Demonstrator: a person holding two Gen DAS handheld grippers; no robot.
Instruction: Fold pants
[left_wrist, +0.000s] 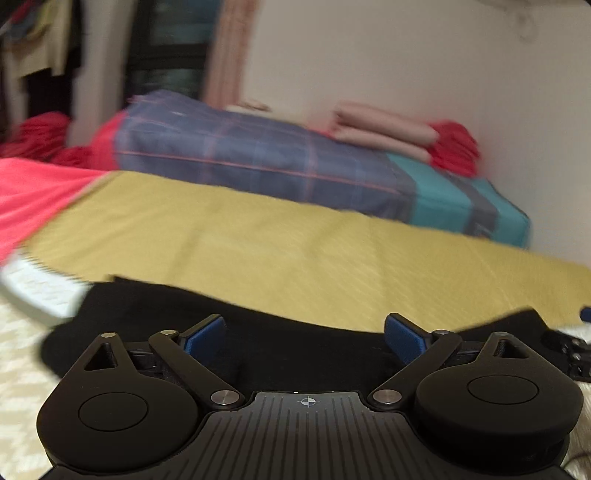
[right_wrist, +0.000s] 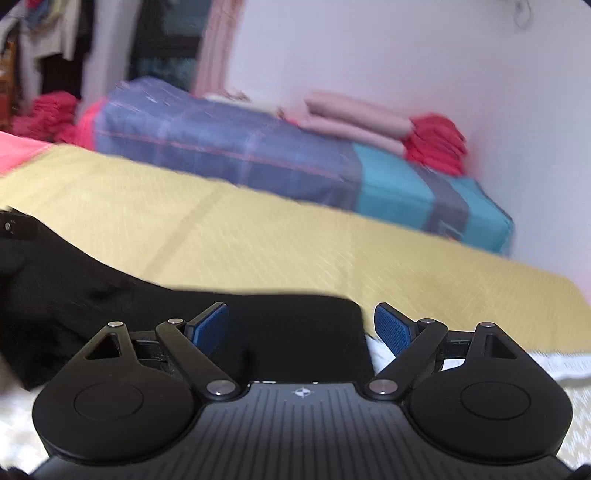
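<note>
Plainly, both claws stand wide open with nothing between their blue pads. Seen from the left wrist, the left claw (left_wrist: 304, 338) hangs over the black pants (left_wrist: 155, 314), which lie on the bed partly on a mustard-yellow sheet (left_wrist: 258, 243) and partly on a cream patterned cover (left_wrist: 22, 362); the pants run across the lower part of the view, and a corner of them shows at the right, near part of the other black claw at the frame's edge. From the right wrist, the right claw (right_wrist: 301, 328) is above the squared end of the pants (right_wrist: 295, 325), whose right edge lies between the two fingers, with the cream cover (right_wrist: 554, 369) showing beyond it. Both views are blurred. Farther back on the bed sits a blue plaid bundle with a teal end (right_wrist: 229, 147), and on it folded pink cloth (right_wrist: 354, 114) beside red cloth (right_wrist: 436, 140), next to a pale wall (right_wrist: 406, 48).
</note>
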